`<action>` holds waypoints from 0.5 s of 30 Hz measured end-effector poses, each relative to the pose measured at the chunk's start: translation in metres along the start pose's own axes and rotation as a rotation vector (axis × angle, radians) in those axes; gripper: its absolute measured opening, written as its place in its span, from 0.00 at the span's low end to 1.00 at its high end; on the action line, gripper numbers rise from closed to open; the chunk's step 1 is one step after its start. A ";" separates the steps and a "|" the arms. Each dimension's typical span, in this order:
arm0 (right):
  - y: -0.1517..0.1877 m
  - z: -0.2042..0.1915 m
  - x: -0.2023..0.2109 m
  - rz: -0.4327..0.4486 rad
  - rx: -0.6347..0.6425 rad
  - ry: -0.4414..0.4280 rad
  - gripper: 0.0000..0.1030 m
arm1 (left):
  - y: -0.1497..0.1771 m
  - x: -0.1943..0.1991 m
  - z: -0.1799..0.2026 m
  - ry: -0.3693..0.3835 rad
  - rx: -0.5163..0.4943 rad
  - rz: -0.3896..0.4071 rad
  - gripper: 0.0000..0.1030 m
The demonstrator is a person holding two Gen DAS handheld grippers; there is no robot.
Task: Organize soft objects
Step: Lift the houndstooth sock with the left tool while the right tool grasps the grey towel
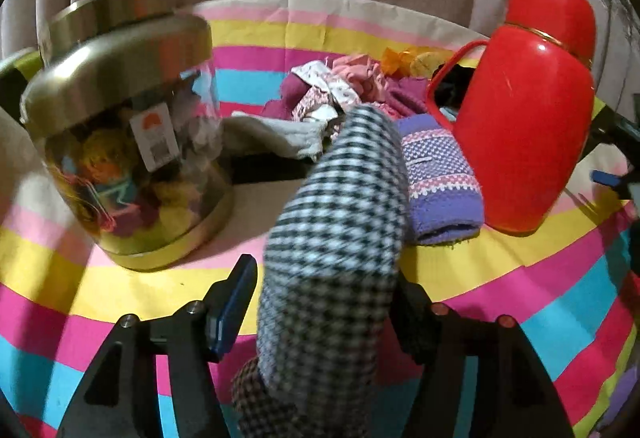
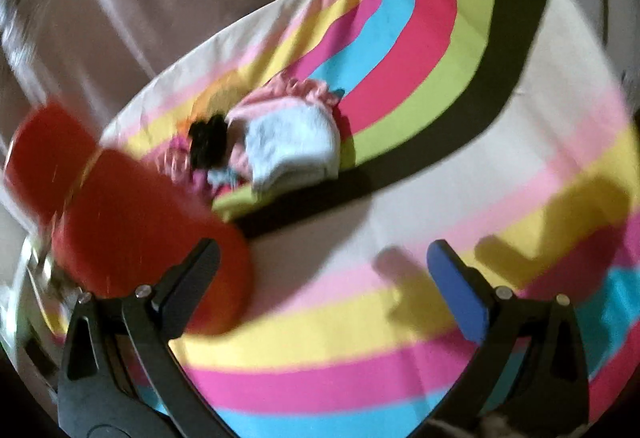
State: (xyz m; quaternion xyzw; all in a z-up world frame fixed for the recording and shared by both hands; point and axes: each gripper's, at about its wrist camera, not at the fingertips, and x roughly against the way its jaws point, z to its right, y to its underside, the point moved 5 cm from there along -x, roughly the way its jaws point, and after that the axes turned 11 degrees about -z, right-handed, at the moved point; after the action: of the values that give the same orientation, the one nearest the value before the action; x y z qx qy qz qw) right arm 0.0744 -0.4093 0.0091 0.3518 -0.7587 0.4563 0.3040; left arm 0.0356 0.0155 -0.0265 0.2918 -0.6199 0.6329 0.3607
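Houndstooth woven cloth, black-and-white, soft, draped lower centre between the parted jaws of the left gripper, which angles downward; pads not visibly pressing it. Behind: purple knit, glossy red flask, metal-lidded clear jar, label unreadable. Right gripper: wide, empty, over striped tablecloth.

So I count one lidded jar, one red flask, one checked cloth, one purple knit piece, plus one jumbled clothes heap near the striped tablecloth's far edge.
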 end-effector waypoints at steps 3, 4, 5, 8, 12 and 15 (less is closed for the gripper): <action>-0.030 0.007 -0.030 -0.041 -0.083 -0.080 1.00 | 0.004 -0.004 -0.005 0.032 0.027 -0.030 0.61; -0.036 0.005 -0.037 -0.041 -0.093 -0.093 1.00 | 0.002 -0.010 -0.005 0.035 0.032 -0.040 0.61; -0.041 0.003 -0.041 -0.032 -0.089 -0.099 1.00 | 0.001 -0.014 -0.005 0.041 0.037 -0.052 0.61; -0.059 -0.011 -0.060 -0.036 -0.042 -0.091 1.00 | 0.001 -0.023 -0.005 0.064 0.043 -0.090 0.61; -0.069 -0.018 -0.089 -0.067 -0.028 -0.053 1.00 | 0.003 -0.022 -0.004 0.069 0.042 -0.088 0.61; -0.061 -0.033 -0.112 -0.109 0.064 0.013 0.82 | 0.003 -0.022 -0.004 0.069 0.042 -0.088 0.61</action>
State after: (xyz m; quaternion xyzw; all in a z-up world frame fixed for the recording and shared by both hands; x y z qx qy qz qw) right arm 0.1921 -0.3707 -0.0364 0.3994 -0.7215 0.4651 0.3220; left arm 0.0457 0.0174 -0.0461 0.3041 -0.5802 0.6391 0.4030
